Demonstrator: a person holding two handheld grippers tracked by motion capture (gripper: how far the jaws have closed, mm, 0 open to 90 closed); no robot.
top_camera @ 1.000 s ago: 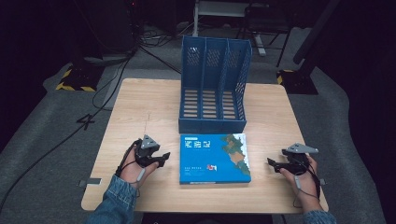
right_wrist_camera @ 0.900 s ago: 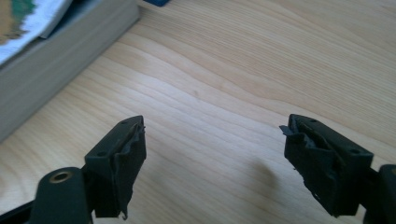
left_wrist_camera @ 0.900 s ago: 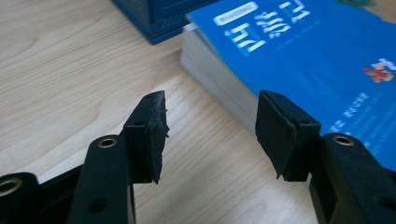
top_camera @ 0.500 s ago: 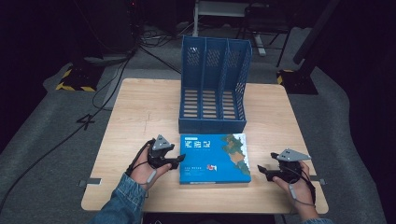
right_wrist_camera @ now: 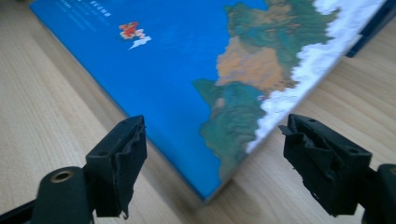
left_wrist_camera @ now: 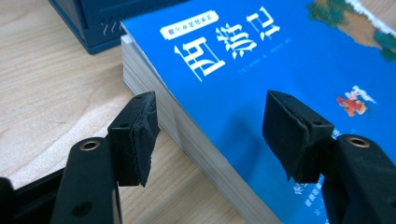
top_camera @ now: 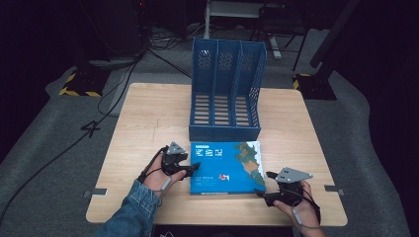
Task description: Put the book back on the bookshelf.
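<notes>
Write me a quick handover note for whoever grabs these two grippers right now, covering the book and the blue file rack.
Left gripper: open, jaws straddling the book's left page edge, one above the cover, one beside the pages; not clamped.
Right gripper: open, aimed at the book's near right corner, not gripping.
Book lies flat on the table, cover up, right in front of the blue file rack, whose slots look empty.
Done: both grippers brought to the book.
Left: probably close on it, lift, stand it up and slide it into a slot.

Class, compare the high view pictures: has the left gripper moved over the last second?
Yes. The left gripper has moved rightward to the book's left edge, judged against the blue file rack; its jaws are open.
</notes>
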